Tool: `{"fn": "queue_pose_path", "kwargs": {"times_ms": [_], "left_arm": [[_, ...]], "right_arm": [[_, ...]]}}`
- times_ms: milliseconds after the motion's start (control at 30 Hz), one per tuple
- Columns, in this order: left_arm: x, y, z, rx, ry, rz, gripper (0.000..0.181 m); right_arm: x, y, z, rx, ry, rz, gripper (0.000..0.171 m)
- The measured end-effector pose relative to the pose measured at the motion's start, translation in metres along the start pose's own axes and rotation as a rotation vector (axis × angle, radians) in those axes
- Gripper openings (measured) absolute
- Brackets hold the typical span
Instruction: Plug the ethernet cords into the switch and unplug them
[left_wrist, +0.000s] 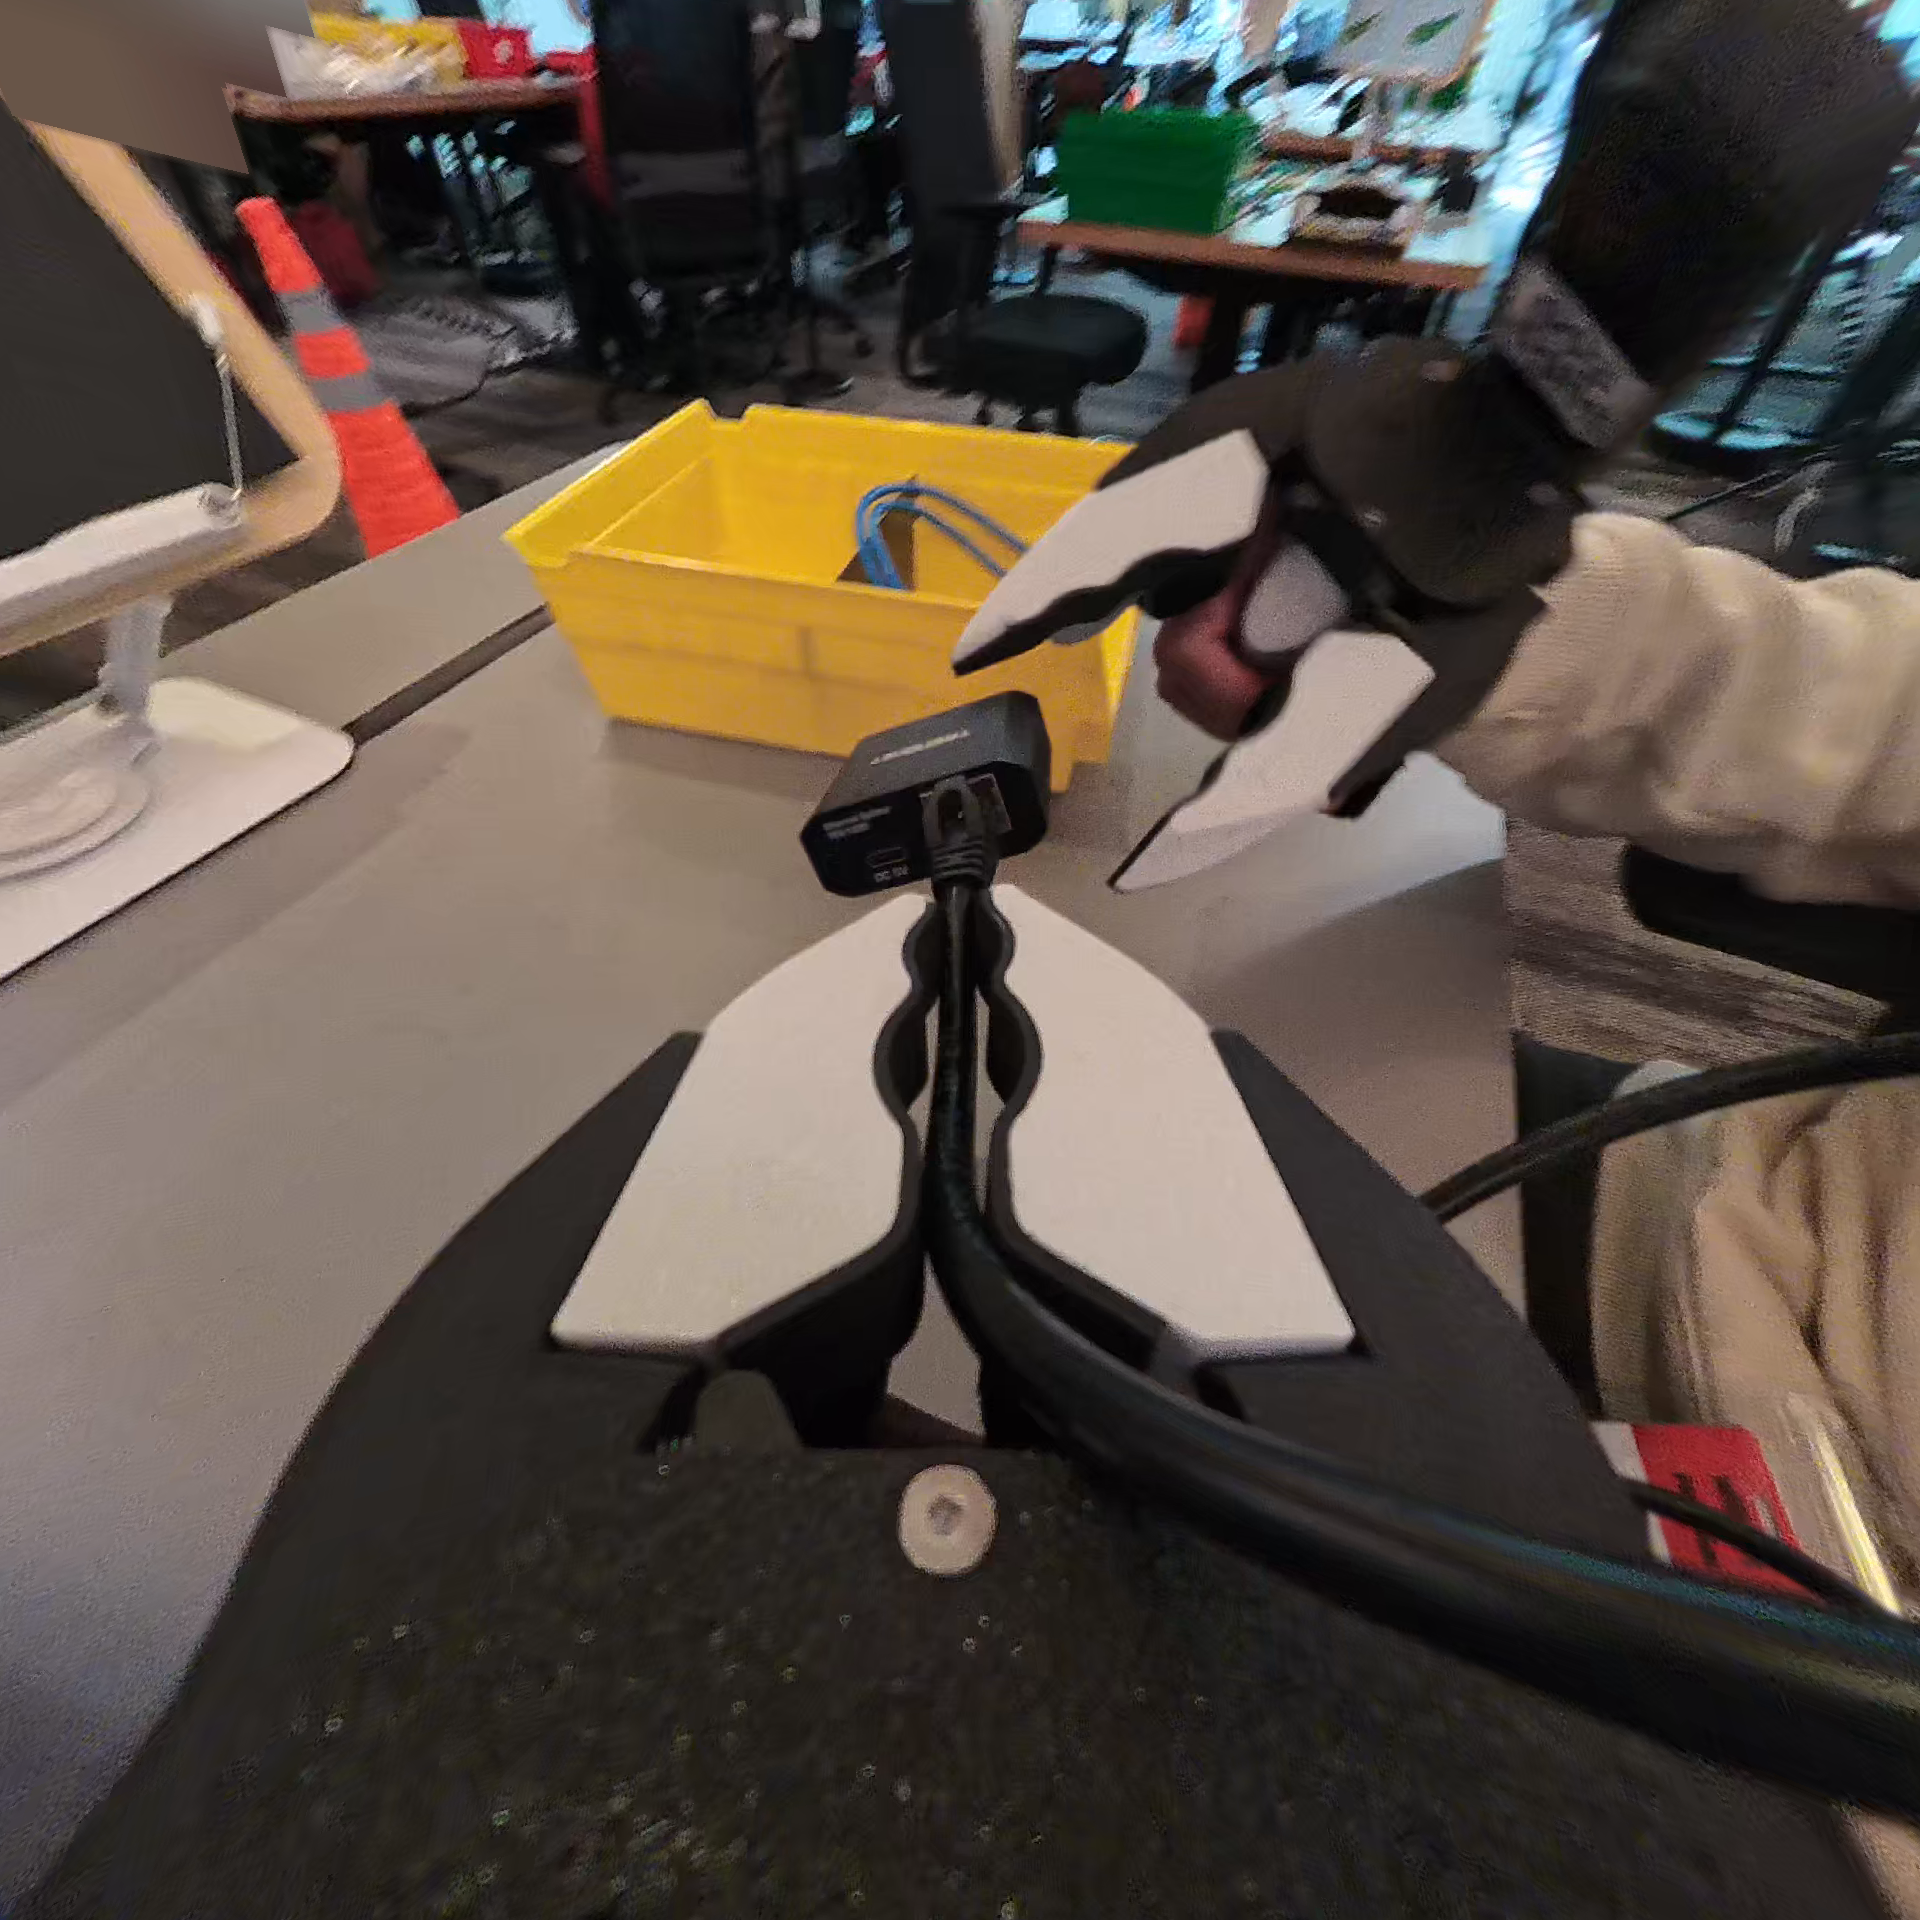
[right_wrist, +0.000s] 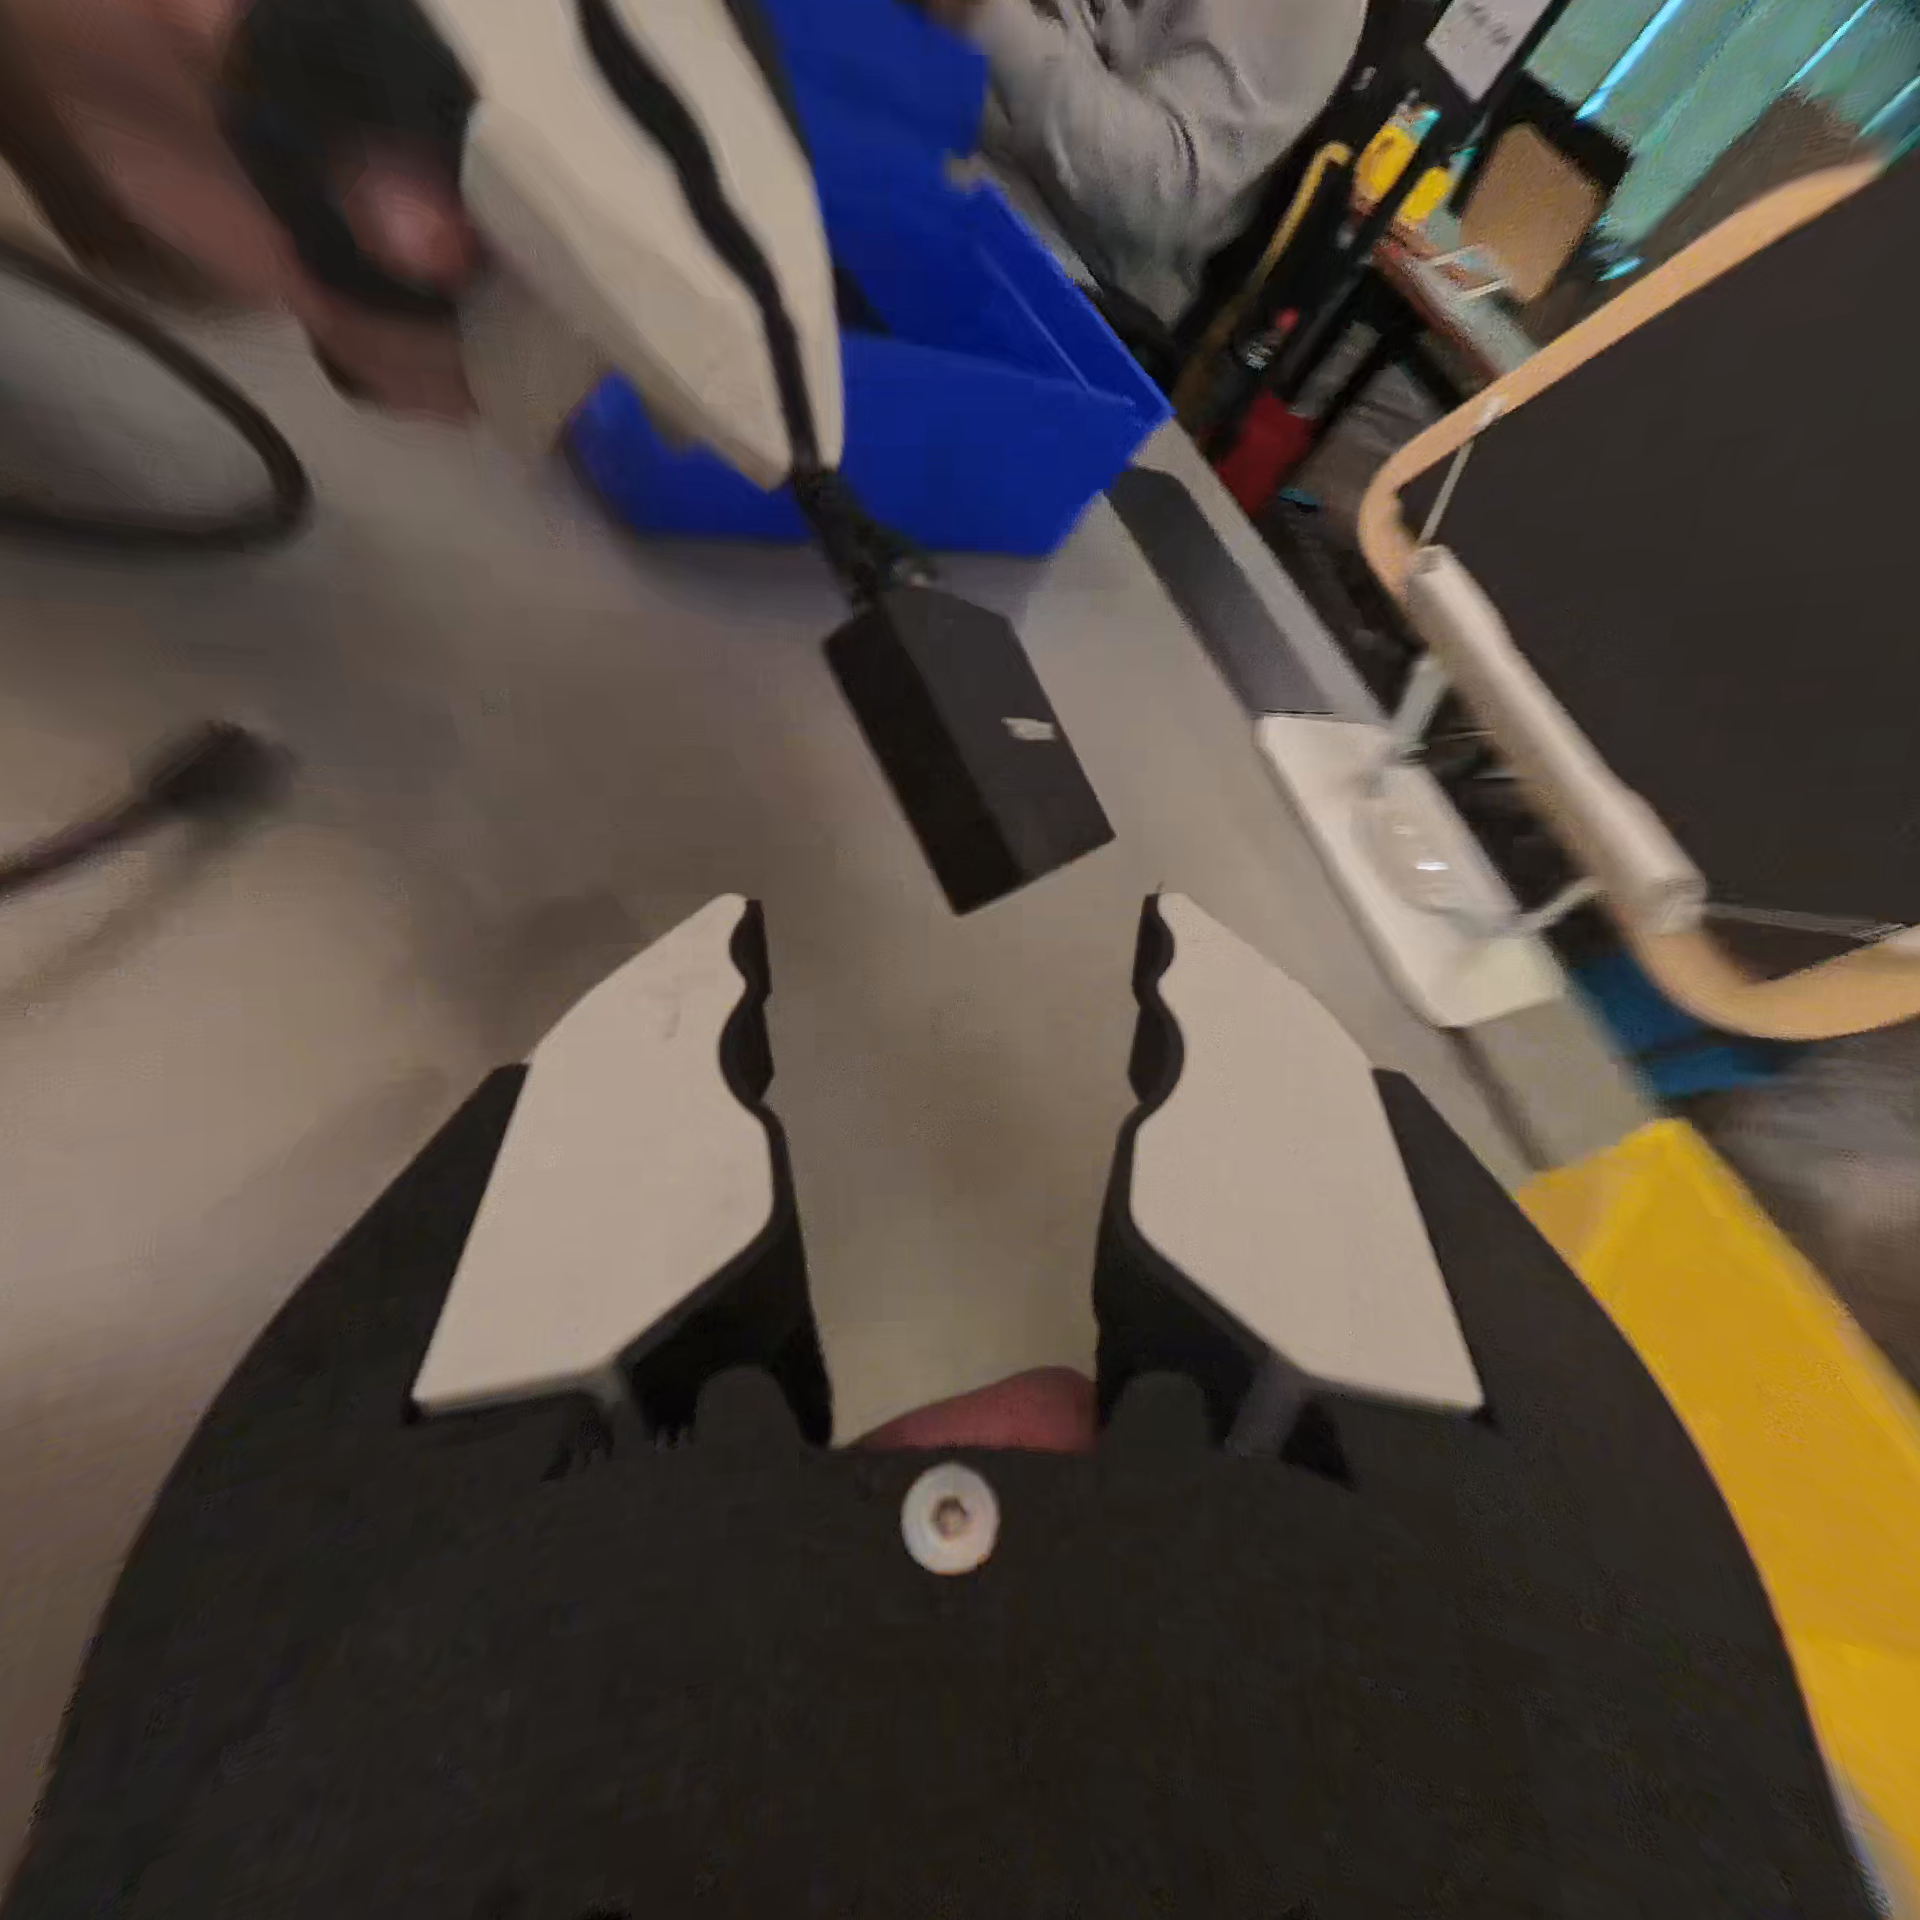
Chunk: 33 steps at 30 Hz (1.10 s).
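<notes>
My left gripper (left_wrist: 956, 904) is shut on a black ethernet cord (left_wrist: 954, 1091). The cord's plug (left_wrist: 956, 831) sits in a port of the small black switch (left_wrist: 930, 790), just past my fingertips. The switch looks tilted at the cord's end; I cannot tell if it rests on the grey table (left_wrist: 416, 987). My right gripper (right_wrist: 951, 914) is open and empty, its tips just short of the switch (right_wrist: 966, 748). It also shows in the left wrist view (left_wrist: 1039, 774), to the right of the switch. The left gripper (right_wrist: 805, 468) shows far off in the right wrist view.
A yellow bin (left_wrist: 831, 623) with blue cables (left_wrist: 914, 520) stands behind the switch. A blue bin (right_wrist: 966, 436) is on the opposite side. A second black cord end (right_wrist: 208, 769) lies on the table. A monitor stand (left_wrist: 156, 748) and an orange cone (left_wrist: 332, 364) are left.
</notes>
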<state>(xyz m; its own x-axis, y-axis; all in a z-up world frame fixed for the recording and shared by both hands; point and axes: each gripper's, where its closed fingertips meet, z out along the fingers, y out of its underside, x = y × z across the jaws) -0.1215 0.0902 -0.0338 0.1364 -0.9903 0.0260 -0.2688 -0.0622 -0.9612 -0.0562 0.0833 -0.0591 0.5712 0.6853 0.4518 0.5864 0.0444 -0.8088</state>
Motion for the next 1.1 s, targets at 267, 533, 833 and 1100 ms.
{"fn": "queue_pose_path", "kwargs": {"times_ms": [267, 533, 833, 1100], "left_arm": [[-0.010, 0.020, 0.015, -0.114, -0.126, -0.010, 0.005], [-0.010, 0.023, 0.017, -0.137, -0.193, 0.034, 0.015], [-0.029, 0.054, -0.060, -0.170, -0.369, -0.019, 0.035], [0.000, 0.066, -0.002, -0.258, -0.207, 0.440, 0.038]], "right_arm": [[0.003, 0.022, 0.052, -0.176, 0.151, -0.474, 0.050], [0.020, 0.022, 0.075, -0.027, 0.208, -0.487, 0.024], [0.002, 0.036, 0.090, 0.078, 0.201, -0.404, 0.024], [-0.023, 0.034, 0.077, 0.114, 0.078, -0.340, 0.024]]}}
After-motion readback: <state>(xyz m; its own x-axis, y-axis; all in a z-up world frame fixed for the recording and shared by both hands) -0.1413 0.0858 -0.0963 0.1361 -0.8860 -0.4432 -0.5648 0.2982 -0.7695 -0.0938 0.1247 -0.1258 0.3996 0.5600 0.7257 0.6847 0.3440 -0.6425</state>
